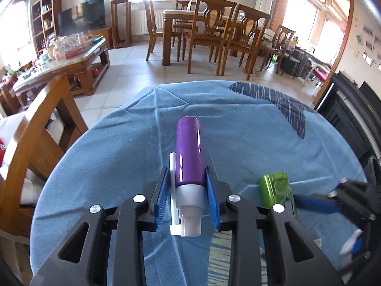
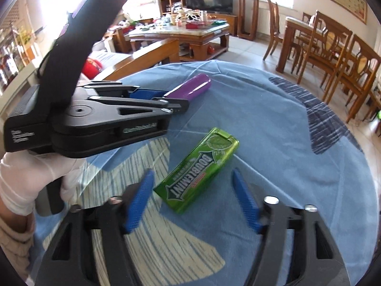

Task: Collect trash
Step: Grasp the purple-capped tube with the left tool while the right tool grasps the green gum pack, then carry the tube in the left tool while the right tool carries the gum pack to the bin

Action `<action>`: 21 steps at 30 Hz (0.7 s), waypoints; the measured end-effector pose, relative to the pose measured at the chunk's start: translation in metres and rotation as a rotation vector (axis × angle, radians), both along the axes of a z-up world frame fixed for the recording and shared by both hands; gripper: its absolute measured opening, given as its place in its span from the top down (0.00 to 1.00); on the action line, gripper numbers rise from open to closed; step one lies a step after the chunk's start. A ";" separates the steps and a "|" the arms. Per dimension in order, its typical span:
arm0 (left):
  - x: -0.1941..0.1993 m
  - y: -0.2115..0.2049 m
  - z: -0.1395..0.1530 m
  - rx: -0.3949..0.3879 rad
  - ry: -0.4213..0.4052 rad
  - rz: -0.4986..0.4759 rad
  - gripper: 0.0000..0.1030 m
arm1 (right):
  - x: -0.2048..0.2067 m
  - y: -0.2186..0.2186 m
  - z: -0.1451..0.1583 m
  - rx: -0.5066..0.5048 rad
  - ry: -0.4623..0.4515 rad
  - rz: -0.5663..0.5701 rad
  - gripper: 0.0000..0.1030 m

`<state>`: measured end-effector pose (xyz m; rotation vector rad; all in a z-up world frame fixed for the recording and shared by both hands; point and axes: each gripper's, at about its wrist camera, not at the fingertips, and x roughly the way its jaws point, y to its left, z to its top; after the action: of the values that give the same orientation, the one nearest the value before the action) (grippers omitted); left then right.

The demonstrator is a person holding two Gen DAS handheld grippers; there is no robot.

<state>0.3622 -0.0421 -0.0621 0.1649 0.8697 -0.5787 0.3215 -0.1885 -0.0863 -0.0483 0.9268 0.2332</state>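
My left tool point(image 1: 187, 196) sits at the bottom centre of the frame, its blue pads point(image 1: 211, 190) on either side of a purple bottle point(image 1: 189, 151) with a white pump cap, lying on the blue cloth point(image 1: 114, 162) over the desk. The right pad touches the bottle; the left one stands just beside the white nozzle. At lower right lies a green pack point(image 1: 276, 189), with my right tool point(image 1: 316, 201) reaching it.

Your left gripper point(image 1: 188, 196) straddles bottle point(image 1: 189, 152) lying on worktop point(image 1: 238, 124); gum pack point(image 2: 198, 169) lies right of bottle, between your right gripper point(image 2: 193, 197) fingers, untouched.
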 end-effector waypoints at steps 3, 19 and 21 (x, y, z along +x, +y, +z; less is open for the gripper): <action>0.000 0.003 0.000 -0.021 0.010 -0.016 0.71 | 0.003 -0.002 -0.001 -0.003 -0.013 -0.007 0.61; -0.048 0.014 0.016 -0.077 0.020 -0.044 0.72 | -0.063 -0.043 0.030 0.150 -0.050 -0.049 0.69; -0.067 0.014 0.025 -0.085 -0.006 -0.049 0.72 | -0.081 -0.051 0.036 0.172 -0.067 -0.057 0.69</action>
<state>0.2955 -0.0283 -0.0370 0.1106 0.8353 -0.6595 0.2403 -0.2397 -0.0499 0.1281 0.8374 0.2558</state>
